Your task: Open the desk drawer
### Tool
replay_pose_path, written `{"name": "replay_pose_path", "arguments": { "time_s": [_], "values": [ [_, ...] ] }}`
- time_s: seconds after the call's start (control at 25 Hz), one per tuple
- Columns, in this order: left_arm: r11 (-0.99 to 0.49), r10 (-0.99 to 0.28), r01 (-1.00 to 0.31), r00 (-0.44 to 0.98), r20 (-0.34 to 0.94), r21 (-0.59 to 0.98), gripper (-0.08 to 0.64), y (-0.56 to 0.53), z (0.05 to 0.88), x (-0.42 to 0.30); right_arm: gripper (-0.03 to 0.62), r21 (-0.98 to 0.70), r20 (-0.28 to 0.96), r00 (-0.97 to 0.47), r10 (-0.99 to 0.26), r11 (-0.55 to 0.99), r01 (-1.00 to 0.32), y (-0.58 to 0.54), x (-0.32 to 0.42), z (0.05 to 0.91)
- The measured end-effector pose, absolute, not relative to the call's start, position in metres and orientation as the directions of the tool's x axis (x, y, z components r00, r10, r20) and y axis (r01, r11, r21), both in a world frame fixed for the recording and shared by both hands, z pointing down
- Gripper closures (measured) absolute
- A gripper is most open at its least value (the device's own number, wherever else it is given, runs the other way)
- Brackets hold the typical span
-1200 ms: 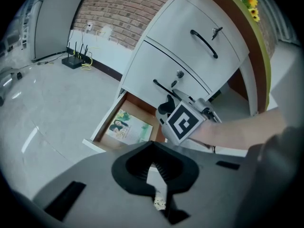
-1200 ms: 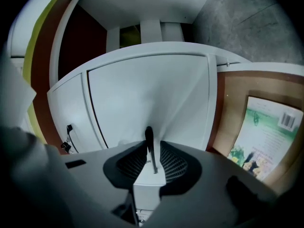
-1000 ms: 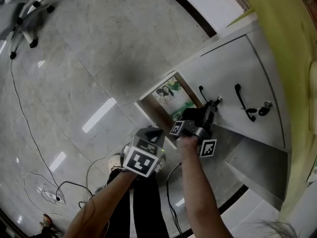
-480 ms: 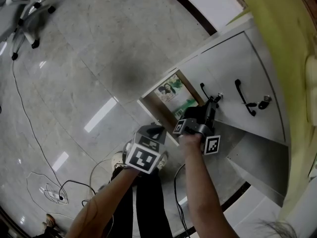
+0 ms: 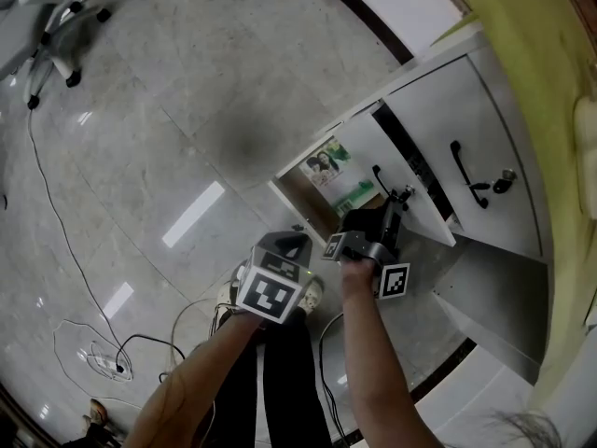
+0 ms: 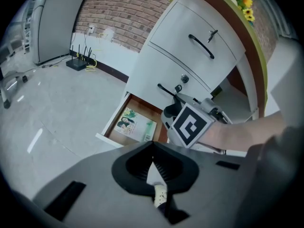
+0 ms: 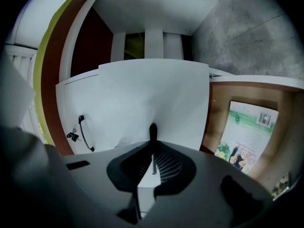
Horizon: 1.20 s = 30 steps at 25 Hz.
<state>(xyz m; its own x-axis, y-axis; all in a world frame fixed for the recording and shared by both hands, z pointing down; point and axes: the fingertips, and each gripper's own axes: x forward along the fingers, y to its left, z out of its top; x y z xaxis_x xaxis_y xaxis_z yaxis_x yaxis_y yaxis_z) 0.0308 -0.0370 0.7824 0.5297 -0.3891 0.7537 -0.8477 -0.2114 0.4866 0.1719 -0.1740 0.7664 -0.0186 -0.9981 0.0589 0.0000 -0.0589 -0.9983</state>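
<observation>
The white drawer cabinet [image 5: 485, 119] stands under the desk. My right gripper [image 5: 399, 197] is shut on the black handle [image 7: 153, 131] of the middle drawer [image 7: 142, 99]; its jaws have just been closing tighter on that handle. The middle drawer front [image 5: 396, 171] stands out from the cabinet, with a dark gap behind it. Below it the bottom drawer [image 5: 317, 199] is open, and a magazine [image 6: 133, 123] lies inside. The top drawer's handle [image 5: 466, 171] and key [image 5: 505, 180] are to the right. My left gripper [image 5: 291, 245] hangs shut and empty beside the right one, tilted towards the floor.
A chair base [image 5: 56, 21] stands at the far left on the grey tiled floor. Cables and a power strip [image 5: 104, 370] lie near my feet. A router [image 6: 78, 63] sits by the brick wall. The yellow-green desk edge [image 5: 532, 82] overhangs the cabinet.
My right gripper has drawn back towards me with the handle, and the middle drawer has slid out, so a dark gap shows behind its front. The left gripper has barely moved.
</observation>
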Motion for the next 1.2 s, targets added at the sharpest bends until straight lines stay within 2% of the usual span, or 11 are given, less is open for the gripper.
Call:
{"name": "replay_pose_path", "arguments": {
  "time_s": [1.2],
  "values": [
    [-0.163,-0.418,-0.86,0.504,0.756,0.483,0.551,-0.005,0.772,-0.017,0.568,-0.988,0.148,-0.051,-0.988,-0.15,0.031,-0.07,0.127,0.767]
  ]
}}
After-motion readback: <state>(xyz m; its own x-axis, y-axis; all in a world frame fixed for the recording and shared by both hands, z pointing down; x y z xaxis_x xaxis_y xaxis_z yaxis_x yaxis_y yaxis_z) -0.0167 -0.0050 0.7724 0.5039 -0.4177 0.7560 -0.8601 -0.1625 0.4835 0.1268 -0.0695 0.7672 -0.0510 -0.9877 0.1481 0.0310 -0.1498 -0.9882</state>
